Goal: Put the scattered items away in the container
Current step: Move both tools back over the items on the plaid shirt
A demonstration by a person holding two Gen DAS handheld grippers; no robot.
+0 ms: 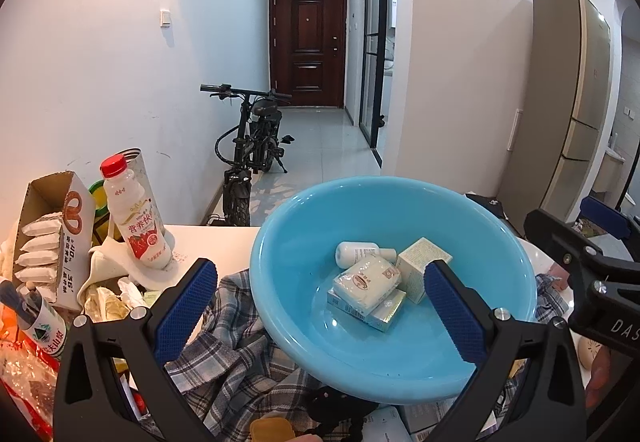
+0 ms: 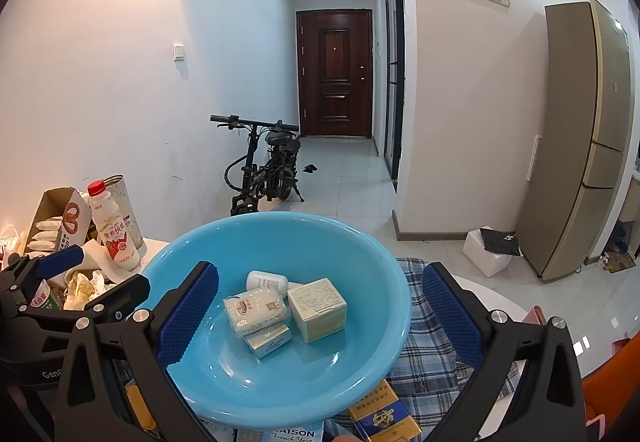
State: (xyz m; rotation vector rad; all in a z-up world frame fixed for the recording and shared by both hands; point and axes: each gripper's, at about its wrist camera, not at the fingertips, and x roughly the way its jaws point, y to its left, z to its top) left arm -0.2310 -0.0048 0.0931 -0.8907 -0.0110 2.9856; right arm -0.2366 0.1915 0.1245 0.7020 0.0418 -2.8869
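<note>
Blue basin [image 1: 280,306] sits on the checked cloth [image 1: 236,358] near the table's [image 1: 224,242] front edge, holding a white packet [image 1: 366,282], small bottle [image 1: 356,252] and boxes [image 1: 420,262], while left gripper [image 1: 320,306] and right gripper [image 2: 320,310] both hover over it, jaws spread wide, gripping nothing

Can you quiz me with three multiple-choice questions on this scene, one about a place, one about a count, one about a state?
1. Where does the red-capped milk drink bottle stand?
A. inside the basin
B. on the table, left of the basin
C. on the floor

2. How many items lie in the blue basin?
A. one
B. four
C. seven

3. How is the left gripper?
A. open, holding nothing
B. shut on a box
C. shut on the cloth

Answers: 1 B, it stands beside the pretzel box. 2 B, a small white bottle, a wrapped packet and two boxes. 3 A, its blue pads stand wide apart.
</note>
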